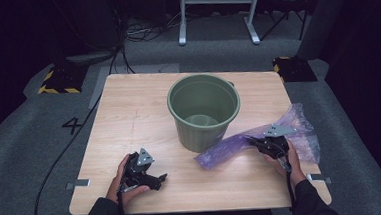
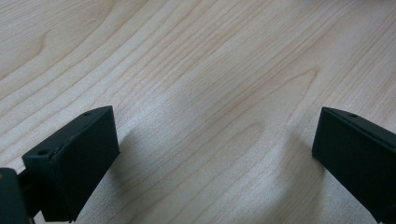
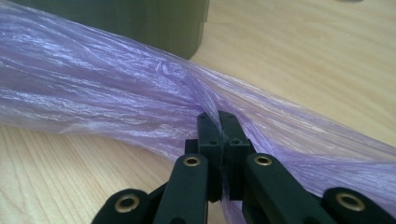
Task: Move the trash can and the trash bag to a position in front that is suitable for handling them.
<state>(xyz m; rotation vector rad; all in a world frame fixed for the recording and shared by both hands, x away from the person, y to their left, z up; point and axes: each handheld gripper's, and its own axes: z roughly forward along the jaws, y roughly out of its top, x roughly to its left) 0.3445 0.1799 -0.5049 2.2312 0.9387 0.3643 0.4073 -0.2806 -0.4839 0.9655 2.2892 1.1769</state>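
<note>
Purple bag (image 3: 116, 84) pinched in right gripper (image 3: 218, 122)

The high view is dim and a little soft: light falls from above onto the pale wooden table (image 1: 129, 116) at the centre of the frame, while the upper corners and both side edges sink into near black. The left gripper view is bright and evenly lit, the wood grain sharp across the middle, with soft grey shadows spreading inward from the bottom corners. The right gripper view is bright too, with white sheen streaking the purple plastic bag (image 3: 93, 88) at the left, and the top edge slightly blurred.
</note>
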